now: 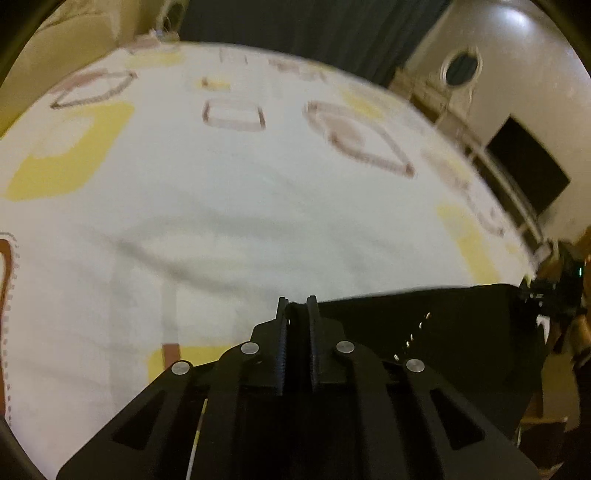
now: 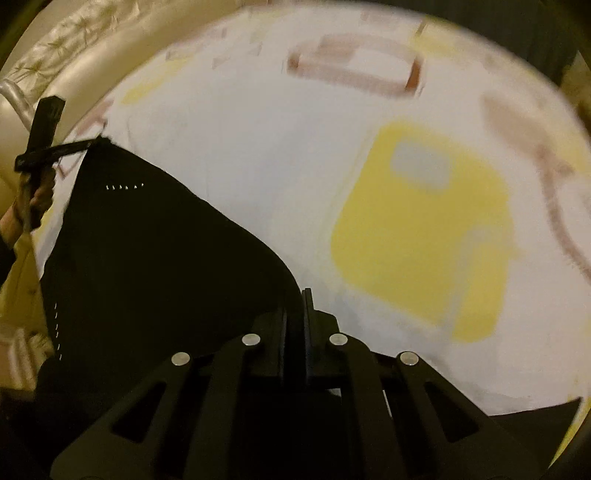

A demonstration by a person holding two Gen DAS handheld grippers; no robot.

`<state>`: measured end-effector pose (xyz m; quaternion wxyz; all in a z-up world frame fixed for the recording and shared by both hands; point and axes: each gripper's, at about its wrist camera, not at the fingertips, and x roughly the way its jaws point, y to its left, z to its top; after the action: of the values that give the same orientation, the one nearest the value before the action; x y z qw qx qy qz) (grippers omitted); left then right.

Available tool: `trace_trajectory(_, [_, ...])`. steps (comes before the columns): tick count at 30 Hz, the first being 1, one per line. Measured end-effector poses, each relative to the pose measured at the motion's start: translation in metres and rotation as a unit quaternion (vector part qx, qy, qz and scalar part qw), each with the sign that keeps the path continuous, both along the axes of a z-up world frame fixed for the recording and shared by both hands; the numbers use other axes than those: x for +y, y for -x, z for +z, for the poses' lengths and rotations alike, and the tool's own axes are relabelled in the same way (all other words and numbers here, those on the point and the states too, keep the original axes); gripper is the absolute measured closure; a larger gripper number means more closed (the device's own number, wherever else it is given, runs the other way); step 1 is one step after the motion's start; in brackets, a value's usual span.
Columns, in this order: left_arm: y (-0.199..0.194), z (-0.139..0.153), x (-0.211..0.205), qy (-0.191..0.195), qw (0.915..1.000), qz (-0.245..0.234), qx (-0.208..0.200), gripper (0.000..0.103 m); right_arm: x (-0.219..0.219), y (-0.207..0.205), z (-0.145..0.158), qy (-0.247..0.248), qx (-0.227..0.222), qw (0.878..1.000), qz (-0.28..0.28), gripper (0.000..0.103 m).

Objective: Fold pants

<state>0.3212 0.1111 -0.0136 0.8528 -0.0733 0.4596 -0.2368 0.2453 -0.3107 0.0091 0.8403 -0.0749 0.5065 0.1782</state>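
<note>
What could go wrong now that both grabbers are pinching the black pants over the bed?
1. The left gripper pinches only a thin edge of the pants, so the cloth might slip out.
2. The right gripper also holds just an edge; uneven pulling could leave a crooked fold on the bedsheet.

A bed covered by a white sheet printed with yellow blocks and brown outlined squares fills most of both views. Beyond its far edge hang dark curtains. To the right is a pale wall with a bright light reflection, an oval-framed mirror and a dark flat screen. A cream padded headboard borders the bed.
</note>
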Motion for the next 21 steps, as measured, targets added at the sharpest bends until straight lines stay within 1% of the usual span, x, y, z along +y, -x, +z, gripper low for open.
trace_trajectory(3, [0.019,0.022,0.014,0.031,0.9993,0.004,-0.018,0.095,0.004,0.028,0.022,0.014,-0.055,0.998,0.003,0.097])
trace_trajectory(4, [0.024,0.026,0.015,0.038,0.9990,0.004,-0.022,0.095,0.008,0.042,0.028,0.028,-0.077,0.997,0.007,0.097])
trace_trajectory(7, [0.050,0.038,0.021,0.062,0.9976,0.008,-0.032,0.095,0.014,0.073,0.036,0.039,-0.104,0.994,0.011,0.097])
trace_trajectory(9, [0.072,0.043,0.024,0.073,0.9966,0.012,-0.036,0.095,0.019,0.098,0.040,0.042,-0.124,0.991,0.016,0.097])
trace_trajectory(11, [0.084,0.045,0.024,0.078,0.9961,0.017,-0.036,0.096,0.025,0.127,0.042,0.046,-0.143,0.988,0.020,0.097])
trace_trajectory(14, [0.119,0.049,0.034,0.090,0.9951,0.020,-0.036,0.097,0.032,0.158,0.037,0.060,-0.159,0.985,0.028,0.097])
trace_trajectory(16, [0.144,0.047,0.041,0.098,0.9943,0.022,-0.034,0.097,0.036,0.177,0.033,0.062,-0.161,0.984,0.033,0.097])
trace_trajectory(18, [0.163,0.042,0.047,0.105,0.9939,0.025,-0.025,0.097,0.041,0.197,0.023,0.071,-0.162,0.983,0.041,0.097])
trace_trajectory(21, [0.191,0.026,0.054,0.112,0.9931,0.036,-0.006,0.097,0.047,0.216,0.008,0.075,-0.150,0.985,0.050,0.097])
